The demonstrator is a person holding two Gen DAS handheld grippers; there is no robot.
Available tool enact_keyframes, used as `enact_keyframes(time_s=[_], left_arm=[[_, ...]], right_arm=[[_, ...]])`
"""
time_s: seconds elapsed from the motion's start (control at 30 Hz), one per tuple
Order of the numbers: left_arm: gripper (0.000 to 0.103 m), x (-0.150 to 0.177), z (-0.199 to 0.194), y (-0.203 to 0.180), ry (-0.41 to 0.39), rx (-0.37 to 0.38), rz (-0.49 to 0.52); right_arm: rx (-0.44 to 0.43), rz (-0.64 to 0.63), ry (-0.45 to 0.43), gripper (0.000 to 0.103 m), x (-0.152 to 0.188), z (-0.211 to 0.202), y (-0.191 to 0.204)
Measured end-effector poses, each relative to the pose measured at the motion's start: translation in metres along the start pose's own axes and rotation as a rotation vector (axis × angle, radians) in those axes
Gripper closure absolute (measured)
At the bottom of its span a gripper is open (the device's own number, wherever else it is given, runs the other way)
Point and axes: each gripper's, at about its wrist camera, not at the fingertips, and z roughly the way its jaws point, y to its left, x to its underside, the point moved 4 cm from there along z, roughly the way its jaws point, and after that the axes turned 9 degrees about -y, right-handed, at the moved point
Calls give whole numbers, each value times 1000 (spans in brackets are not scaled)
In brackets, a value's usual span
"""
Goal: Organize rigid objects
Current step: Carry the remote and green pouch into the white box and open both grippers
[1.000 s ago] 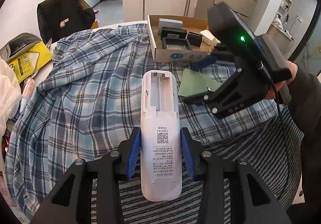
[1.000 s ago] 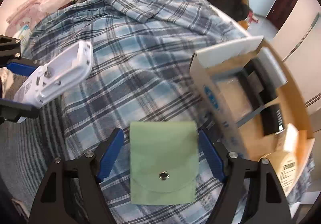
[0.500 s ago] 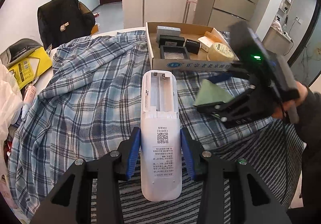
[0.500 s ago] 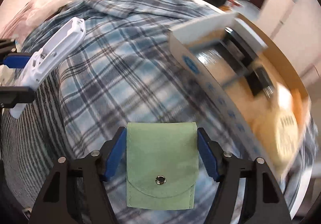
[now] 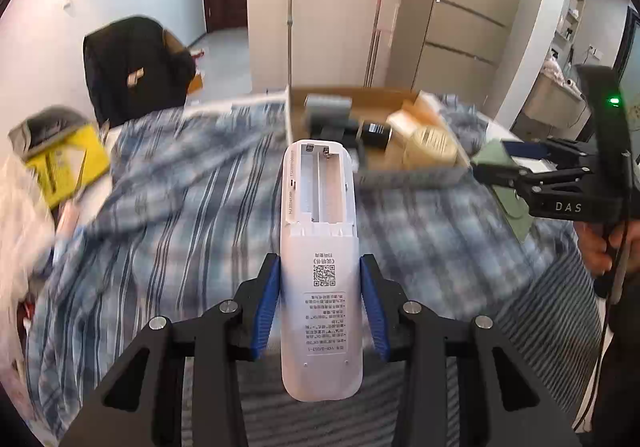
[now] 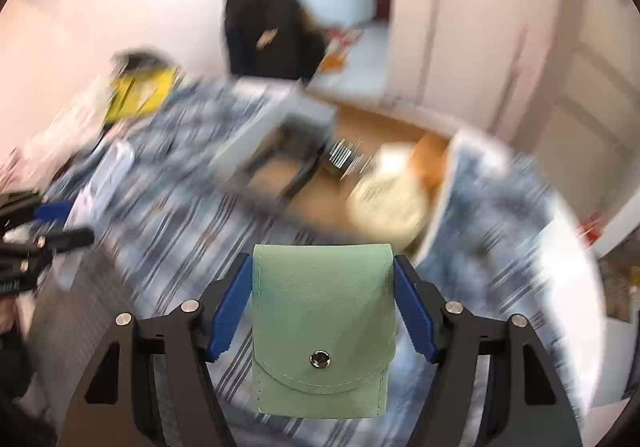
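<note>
My left gripper (image 5: 319, 297) is shut on a white remote control (image 5: 319, 271), held back side up with its battery bay uncovered, above the plaid cloth. My right gripper (image 6: 322, 301) is shut on a pale green snap pouch (image 6: 322, 327), lifted off the cloth. In the left wrist view that right gripper (image 5: 502, 161) hangs at the far right with the green pouch (image 5: 490, 155) in its jaws, next to the open cardboard box (image 5: 412, 177). The box (image 6: 360, 127) holds dark boxes and a round cream tin (image 6: 386, 201); the right wrist view is badly blurred.
A blue plaid cloth (image 5: 180, 207) covers the surface, with striped fabric (image 5: 552, 311) at the near edge. A yellow package (image 5: 64, 167) and plastic bags lie at the left. A black jacket on a chair (image 5: 136, 67) stands behind. A person's hand (image 5: 600, 247) grips the right tool.
The right gripper closed on the green pouch, lifted it off the cloth and swung right beside the box, rolling level. The left gripper rose a little with the remote.
</note>
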Motion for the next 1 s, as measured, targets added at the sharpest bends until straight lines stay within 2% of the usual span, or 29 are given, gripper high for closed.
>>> enact_keyframes(time_s=[0.03,0.13,0.23,0.33,0.4,0.47,0.53,0.67,0.77,0.83,1.0], left_arm=[[61,-13,3,-6,-17,-3,8],[61,-44,16,-18,-28,21,20],[61,-75,31,-26,-36,65,-49],[61,-103,49,-32,-84,42,-40],[61,-121,72,-29,-76,41,-78],[61,-130,94,-24,-59,57,-118],[61,-133,115,-23,-50,83,-126],[61,-119,159,-15,-19,76,-133],[61,-104,181,-12,14,66,-118],[61,-100,191,-9,17,58,-117],[61,-91,208,1,32,49,-122]], right_arm=[[26,2,-45,35,-11,-5,-1],[31,79,-103,35,-41,-9,-8],[60,170,-152,35,-76,-3,-24],[104,235,-150,35,-100,14,-42],[120,262,-158,35,-110,24,-50],[89,341,-162,35,-112,34,-61],[70,434,-151,35,-108,48,-75],[170,481,-108,35,-82,80,-95],[141,498,-69,35,-65,99,-102],[104,524,-74,35,-61,107,-107],[117,493,-109,35,-60,114,-105]])
